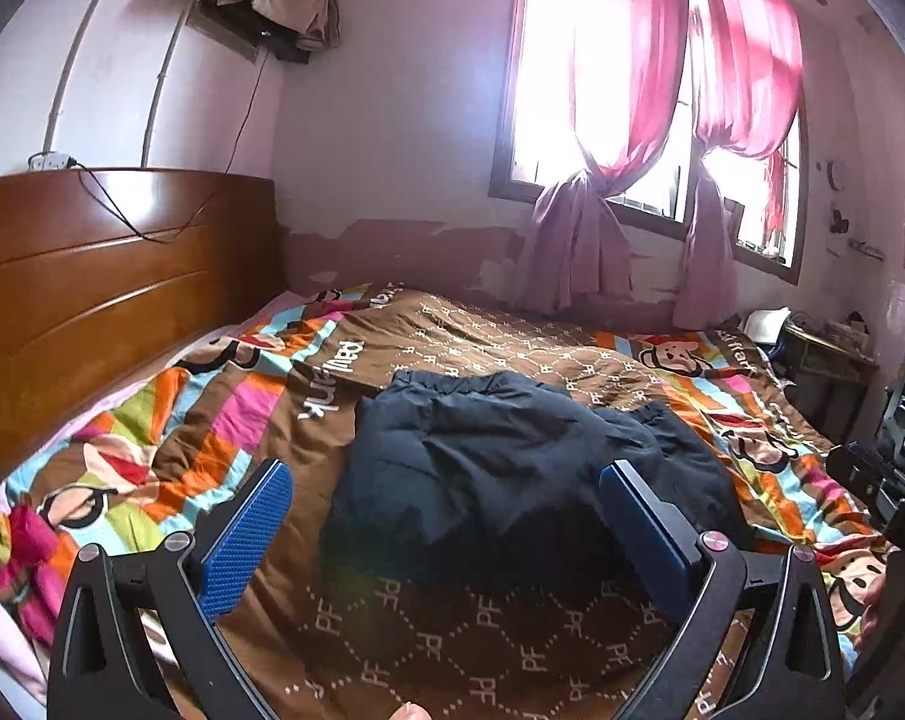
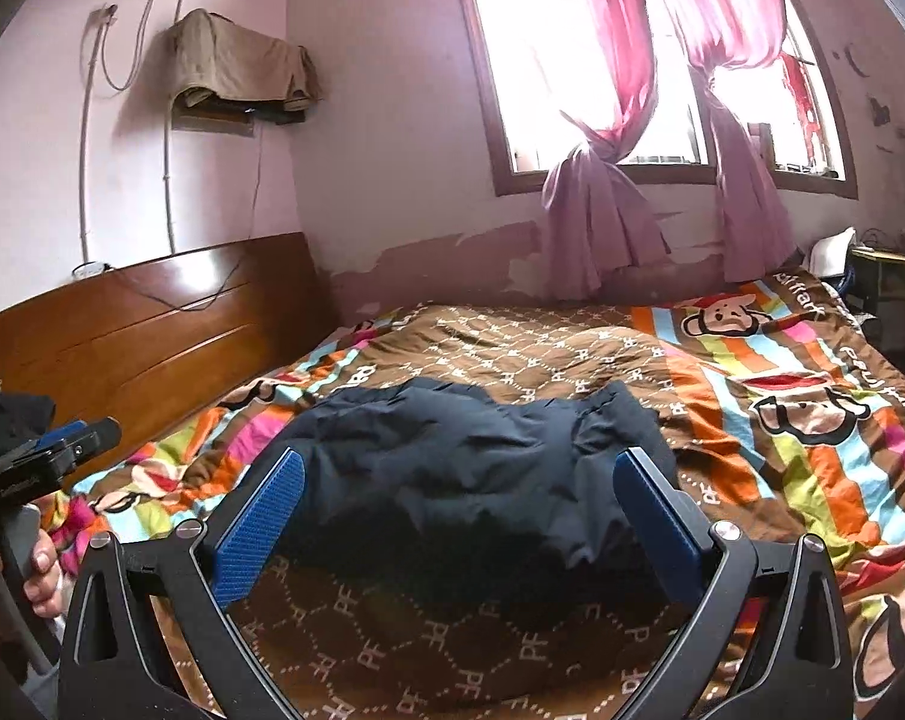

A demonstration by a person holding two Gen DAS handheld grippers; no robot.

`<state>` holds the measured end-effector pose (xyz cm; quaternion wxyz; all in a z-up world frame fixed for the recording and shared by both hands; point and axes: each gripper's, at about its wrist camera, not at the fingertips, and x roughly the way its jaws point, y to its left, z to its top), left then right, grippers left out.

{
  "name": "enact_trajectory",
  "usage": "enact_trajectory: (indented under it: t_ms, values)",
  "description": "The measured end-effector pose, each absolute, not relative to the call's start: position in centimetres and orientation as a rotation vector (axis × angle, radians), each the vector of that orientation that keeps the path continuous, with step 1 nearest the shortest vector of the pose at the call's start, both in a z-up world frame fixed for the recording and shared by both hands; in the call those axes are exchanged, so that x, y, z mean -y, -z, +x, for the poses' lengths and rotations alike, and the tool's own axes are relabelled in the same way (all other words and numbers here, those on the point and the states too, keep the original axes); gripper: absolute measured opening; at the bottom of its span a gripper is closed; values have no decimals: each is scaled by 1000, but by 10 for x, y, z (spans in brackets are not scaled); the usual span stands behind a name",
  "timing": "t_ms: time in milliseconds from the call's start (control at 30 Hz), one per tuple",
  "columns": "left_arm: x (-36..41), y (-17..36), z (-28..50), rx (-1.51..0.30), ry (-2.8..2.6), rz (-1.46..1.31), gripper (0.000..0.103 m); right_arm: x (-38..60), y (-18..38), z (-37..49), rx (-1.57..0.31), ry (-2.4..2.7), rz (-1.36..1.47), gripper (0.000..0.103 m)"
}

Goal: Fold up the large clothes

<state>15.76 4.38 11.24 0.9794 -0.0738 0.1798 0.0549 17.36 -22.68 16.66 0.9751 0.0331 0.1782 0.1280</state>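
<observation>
A dark navy padded jacket [image 1: 500,456] lies bunched on the bed, on a brown and striped cartoon quilt [image 1: 224,420]. It also shows in the right wrist view [image 2: 470,456]. My left gripper [image 1: 446,480] is open and empty, held above the quilt just short of the jacket's near edge. My right gripper [image 2: 461,474] is open and empty, also above the near edge of the jacket. The right gripper shows at the right edge of the left wrist view [image 1: 878,492]; the left gripper shows at the left edge of the right wrist view [image 2: 62,444].
A wooden headboard [image 1: 104,276] stands at the left of the bed. A window with pink curtains [image 1: 632,120] is behind the bed. A small desk [image 1: 830,360] stands at the far right. A shelf draped with cloth [image 2: 236,72] hangs on the wall.
</observation>
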Motion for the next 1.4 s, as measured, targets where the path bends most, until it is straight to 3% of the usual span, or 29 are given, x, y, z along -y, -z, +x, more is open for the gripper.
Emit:
enact_trajectory:
  t_ms: [1400]
  values:
    - [-15, -19, 103, -382, -138, -89, 103, 225, -100, 98, -350, -153, -40, 102]
